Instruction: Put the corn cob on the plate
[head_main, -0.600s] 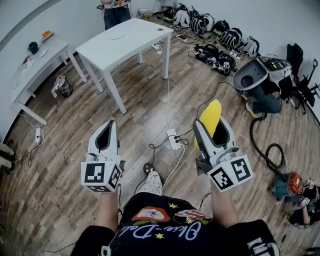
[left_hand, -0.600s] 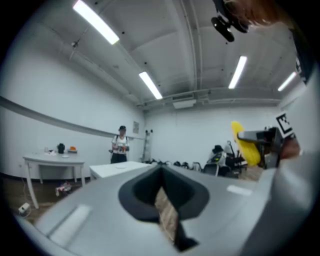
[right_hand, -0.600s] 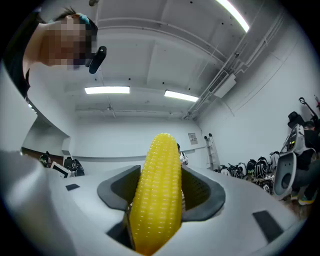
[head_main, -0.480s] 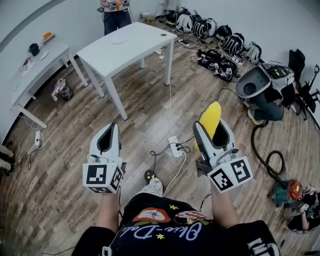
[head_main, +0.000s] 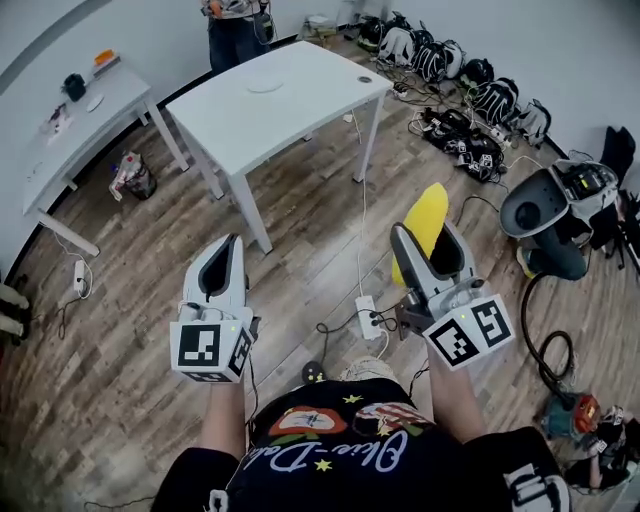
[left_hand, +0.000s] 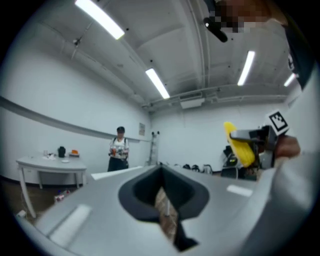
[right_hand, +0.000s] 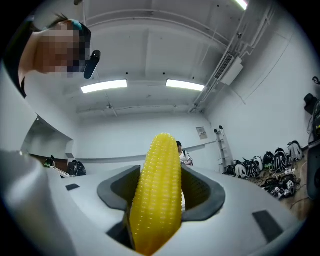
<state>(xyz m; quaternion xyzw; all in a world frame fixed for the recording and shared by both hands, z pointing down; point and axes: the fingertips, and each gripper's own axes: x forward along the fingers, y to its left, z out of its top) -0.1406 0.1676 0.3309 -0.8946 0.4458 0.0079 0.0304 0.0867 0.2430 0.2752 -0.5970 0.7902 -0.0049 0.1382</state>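
Observation:
A yellow corn cob (head_main: 426, 218) stands up out of my right gripper (head_main: 424, 246), which is shut on its lower part. In the right gripper view the corn cob (right_hand: 157, 195) fills the space between the dark pads (right_hand: 200, 192) of my right gripper (right_hand: 160, 186). My left gripper (head_main: 229, 246) is held level beside it, shut with nothing in it; in its own view the left gripper (left_hand: 161, 173) shows only floor through a thin slit, with the corn cob (left_hand: 239, 145) off to the right. A white plate (head_main: 265, 85) lies on the white table (head_main: 310, 95) ahead, well beyond both grippers.
A person (head_main: 235, 22) stands behind the white table. A second white table (head_main: 55, 135) with small items is at the left wall. Backpacks (head_main: 450, 70) line the far wall. A grey machine (head_main: 555, 205) stands at right. A power strip (head_main: 368, 315) and cables lie on the wooden floor.
The white table and plate have come nearer and lower in the head view. Both grippers keep their pose in front of me, the corn cob still in the right one.

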